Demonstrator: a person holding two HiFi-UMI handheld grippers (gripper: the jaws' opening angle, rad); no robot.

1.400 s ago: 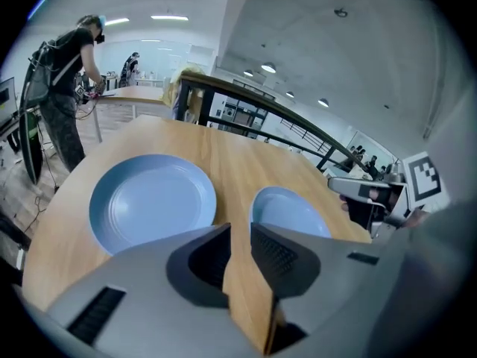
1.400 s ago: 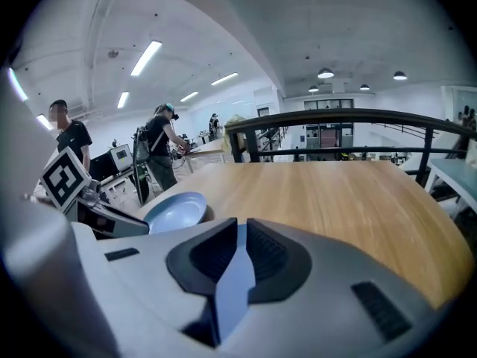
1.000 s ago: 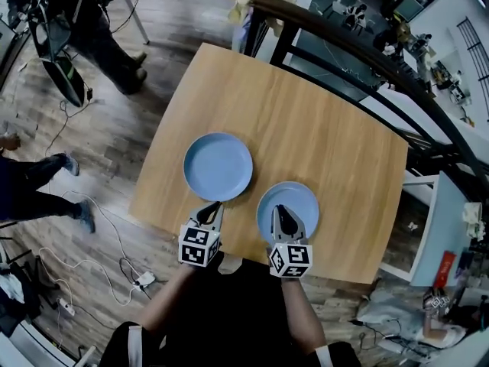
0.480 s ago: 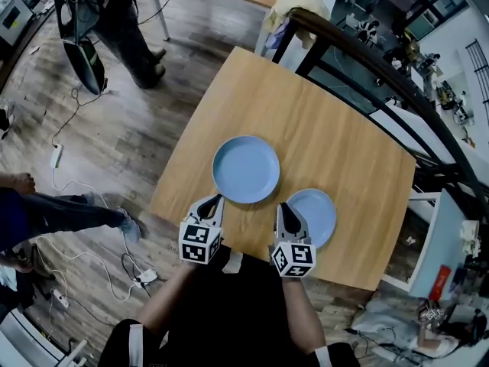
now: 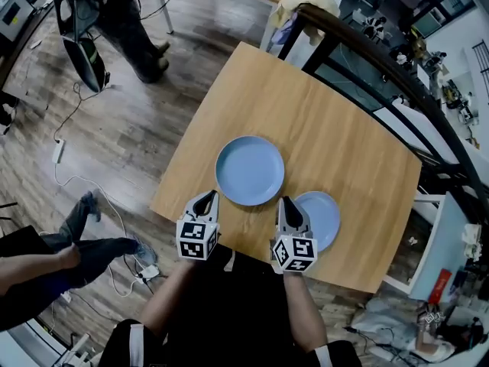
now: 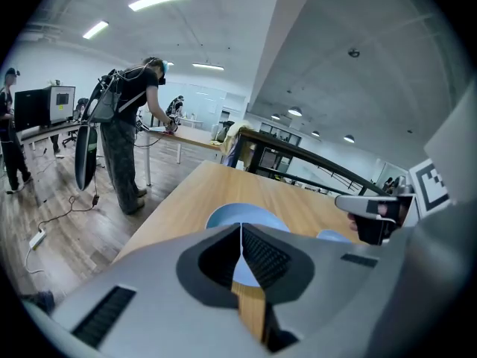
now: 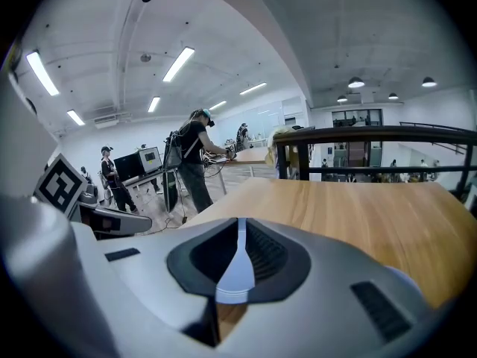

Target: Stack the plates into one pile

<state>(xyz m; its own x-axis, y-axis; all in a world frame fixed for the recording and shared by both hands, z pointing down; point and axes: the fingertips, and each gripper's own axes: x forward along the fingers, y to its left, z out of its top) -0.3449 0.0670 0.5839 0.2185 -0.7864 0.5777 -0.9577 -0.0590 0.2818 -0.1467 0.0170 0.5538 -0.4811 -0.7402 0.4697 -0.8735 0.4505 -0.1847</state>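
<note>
Closest to you, both grippers reach in over the near edge of the table (image 5: pixel 336 105), side by side and apart.

Your left gripper (image 6: pixel 240 230) is fully closed. Its pads meet in a thin line with nothing between them, so it holds nothing. Its tip is over bare wood and points at the near rim of the left plate (image 5: pixel 250 170).

Your right gripper (image 7: pixel 238 226) is clamped on the right plate (image 5: pixel 322 219). In the right gripper view a thin pale-blue edge runs between the pads and widens toward you. From the head view the jaws take that plate at its near-left rim. Whether the plate rests on the wood or is raised off it, you cannot tell.

The right plate lies just to the right of the left plate and a little nearer to you. The right gripper's tip covers the spot where the two rims come closest, so you cannot tell whether they touch. The left plate lies flat on the table with nothing on it.

Past the plates the wood runs bare to the far corner. A dark rail (image 5: pixel 382 71) follows the table's far-right side, with a yellowish cloth (image 5: pixel 304 2) draped over its far end.

On the floor to the left lies a white cable (image 5: pixel 72 178). A person (image 5: pixel 130 21) stands at the far left, and another crouches at the near left.
</note>
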